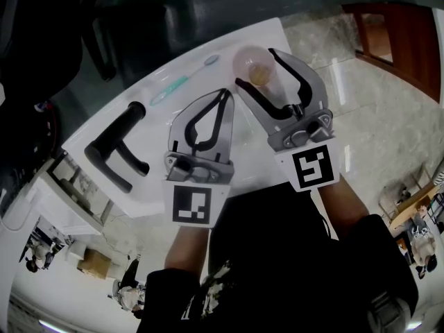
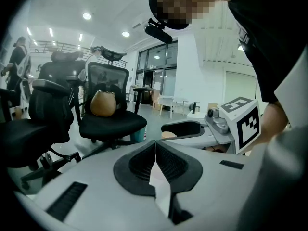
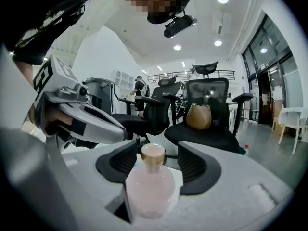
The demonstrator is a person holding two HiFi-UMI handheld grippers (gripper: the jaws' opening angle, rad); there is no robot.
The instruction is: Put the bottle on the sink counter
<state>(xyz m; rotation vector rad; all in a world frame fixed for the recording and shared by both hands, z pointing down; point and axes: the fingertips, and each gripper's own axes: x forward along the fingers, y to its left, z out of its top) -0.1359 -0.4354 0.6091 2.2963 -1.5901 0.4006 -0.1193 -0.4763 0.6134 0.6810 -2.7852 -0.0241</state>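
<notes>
I am holding both tongs out over the white sink counter (image 1: pixel 163 127). The left gripper (image 1: pixel 225 92) is sitting closest to me, and I am keeping its jaws pressed together, the black ribbed pads (image 2: pixel 139 165) meeting along one line with nothing between them.

Just beside it, a little further out, I am holding the right gripper (image 1: pixel 255 66) with its jaws spread wide. The bottle (image 3: pixel 151 184) is standing upright on the counter between them, and the pads are staying clear of it on both sides, so I am not pinching it.

The bottle is small and squat, with a rounded, pale pink, slightly frosted body, a short neck, and a flat tan cap (image 3: pixel 153 153). From above, the bottle (image 1: pixel 248 57) is showing as a pink disc with the amber cap inside it, near the far end of the counter.

To the left of the bottle, well apart from it, a teal-handled toothbrush (image 1: pixel 182 82) is lying flat. Further left, a black T-shaped fixture (image 1: pixel 118 148), which looks like a tap, is standing on the counter.

Beyond the counter, black office chairs (image 3: pixel 202 129) are standing on the floor, one of them carrying a brown rounded object (image 3: pixel 198 116) on its seat.
</notes>
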